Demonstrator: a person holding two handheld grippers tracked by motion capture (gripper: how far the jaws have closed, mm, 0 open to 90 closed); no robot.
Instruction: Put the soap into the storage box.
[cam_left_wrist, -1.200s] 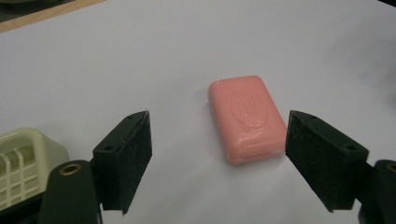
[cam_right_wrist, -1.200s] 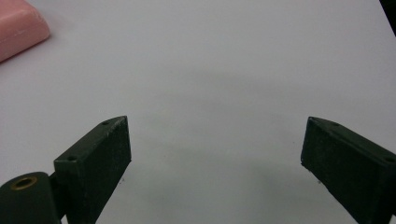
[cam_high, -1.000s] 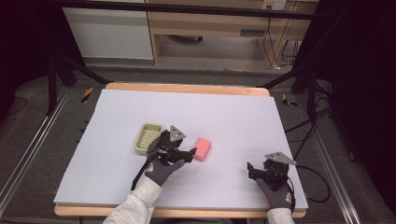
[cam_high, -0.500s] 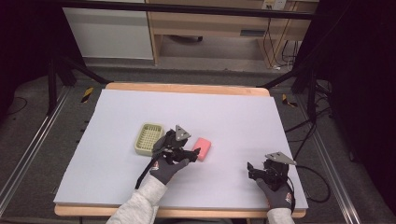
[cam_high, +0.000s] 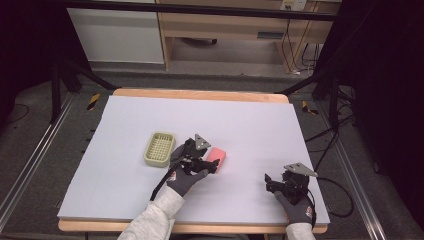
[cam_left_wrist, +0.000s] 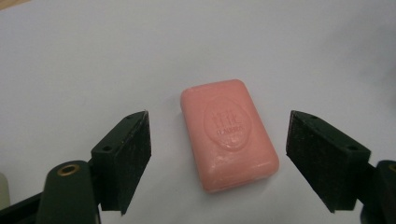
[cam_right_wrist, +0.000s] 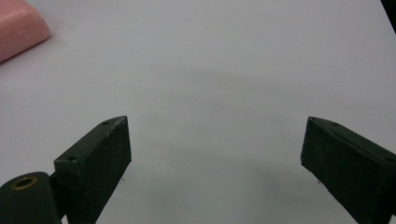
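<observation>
left gripper (cam_left_wrist: 218, 154): jaws wide apart | right gripper (cam_right_wrist: 215, 158): jaws wide apart

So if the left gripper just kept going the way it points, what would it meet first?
Most likely the pink soap bar, which lies on the table between the open jaws of the left gripper, just ahead; how far ahead is hard to judge.

So on the table (cam_high: 125, 195) the soap bar (cam_high: 217, 156) lies near the middle, with the basket (cam_high: 159, 149) a bit to its left. The left hand-held gripper (cam_high: 212, 165) sits right by the soap, the right hand-held gripper (cam_high: 268, 182) well apart toward the near right corner.
</observation>
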